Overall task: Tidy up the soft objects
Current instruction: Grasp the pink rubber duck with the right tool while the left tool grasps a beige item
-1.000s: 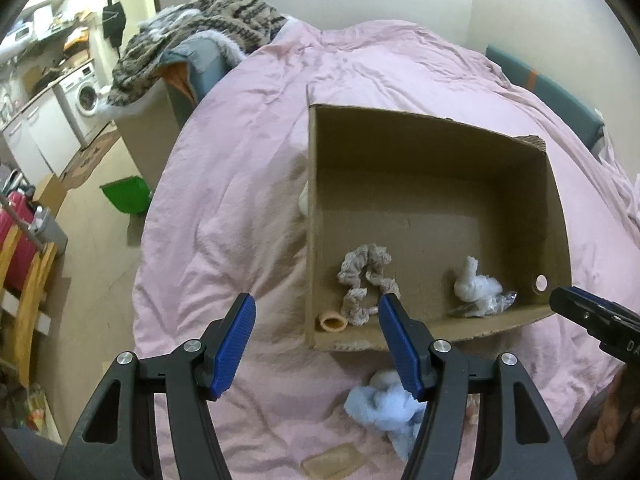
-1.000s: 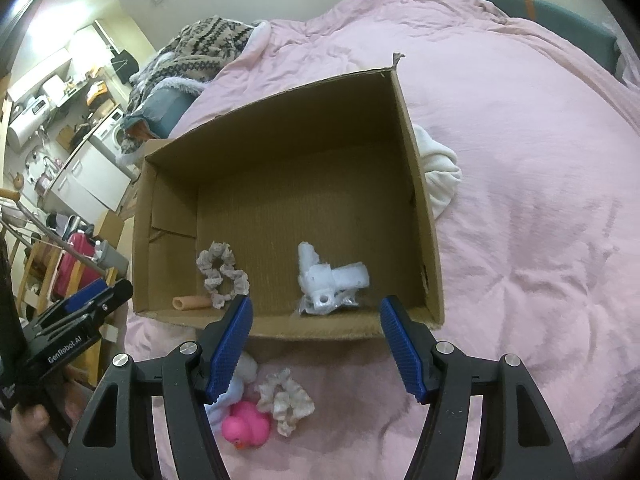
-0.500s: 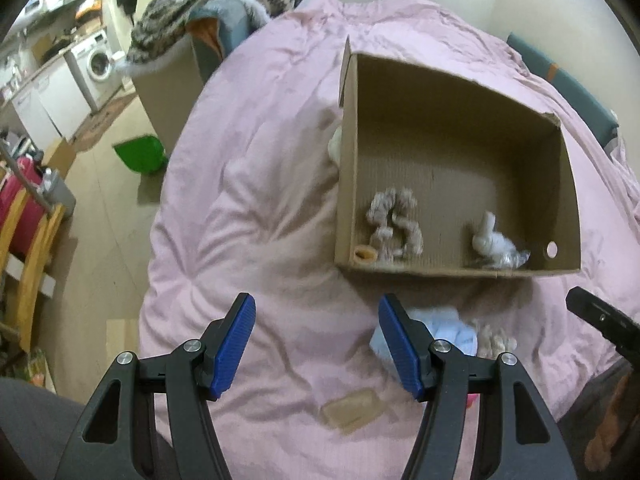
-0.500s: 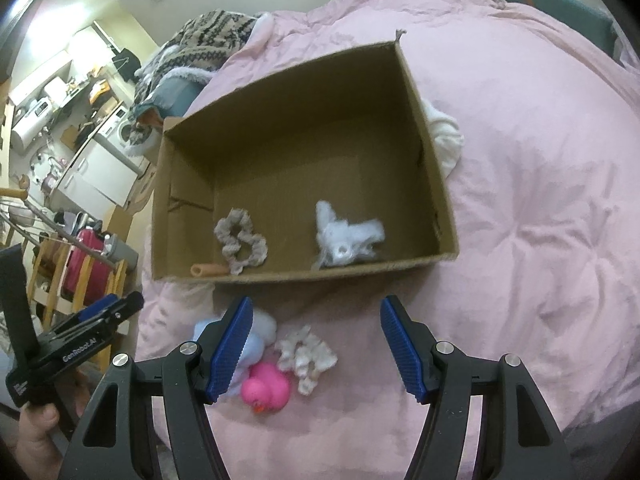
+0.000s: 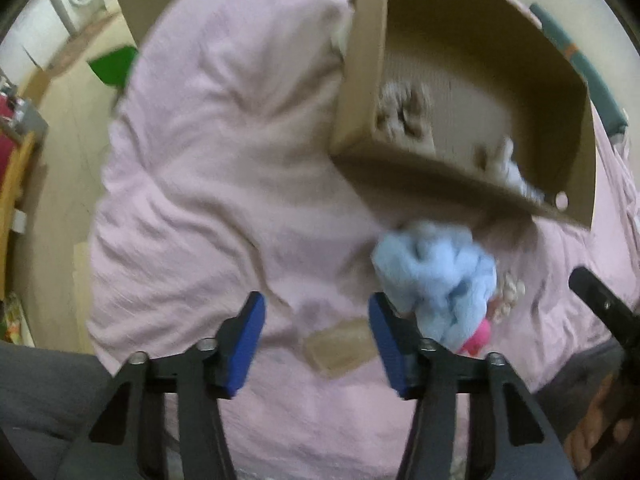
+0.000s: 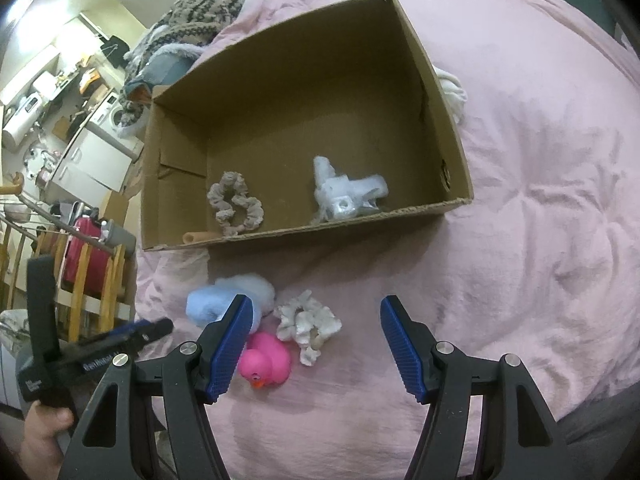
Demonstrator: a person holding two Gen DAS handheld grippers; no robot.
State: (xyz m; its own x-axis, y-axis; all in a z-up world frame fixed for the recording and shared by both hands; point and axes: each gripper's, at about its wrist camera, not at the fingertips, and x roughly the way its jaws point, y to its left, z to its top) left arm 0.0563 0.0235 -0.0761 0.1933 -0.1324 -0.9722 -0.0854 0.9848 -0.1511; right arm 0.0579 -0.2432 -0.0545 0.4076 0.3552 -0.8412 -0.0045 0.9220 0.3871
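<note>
Blue fluffy toy (image 6: 230, 300) sits on the pink duvet (image 6: 520, 200), just ahead of the right gripper's (image 6: 316, 344) left finger, which overlaps its near edge in the right wrist view. In the left wrist view the same toy (image 5: 436, 280) is ahead and right of the left gripper (image 5: 316, 344), just beyond its right finger; whether they touch, cannot tell, since that frame is motion-blurred.

Left gripper: jaws closing, moderately apart, nothing between them but duvet and a flat tan patch (image 5: 340, 346) just ahead. Right gripper: jaws wide, empty, hovering over the duvet.

Looks: blue toy is a soft rounded plush lump, pale blue. Pink rubber duck (image 6: 266, 360) with orange beak lies just beside it, right at the right gripper's left finger. White scrunchie (image 6: 306, 322) lies between the right gripper's fingers, slightly ahead, touching or nearly touching the duck.

Cardboard box (image 6: 456, 168) lies further ahead of both grippers, open top. Inside, near the front wall: beige scrunchie (image 6: 236, 208), a white crinkled plastic-wrapped item (image 6: 346, 196), and a small tan tube (image 6: 196, 237) in the front left corner.

View differences: right wrist view is sharp, shows the full duck, the white scrunchie, the tube, and the left gripper (image 6: 154, 328) held in a hand (image 6: 40, 436) at lower left. Left wrist view shows only a sliver of the duck (image 5: 478, 336) behind the blue toy, plus the tan patch, which the right view lacks.
</note>
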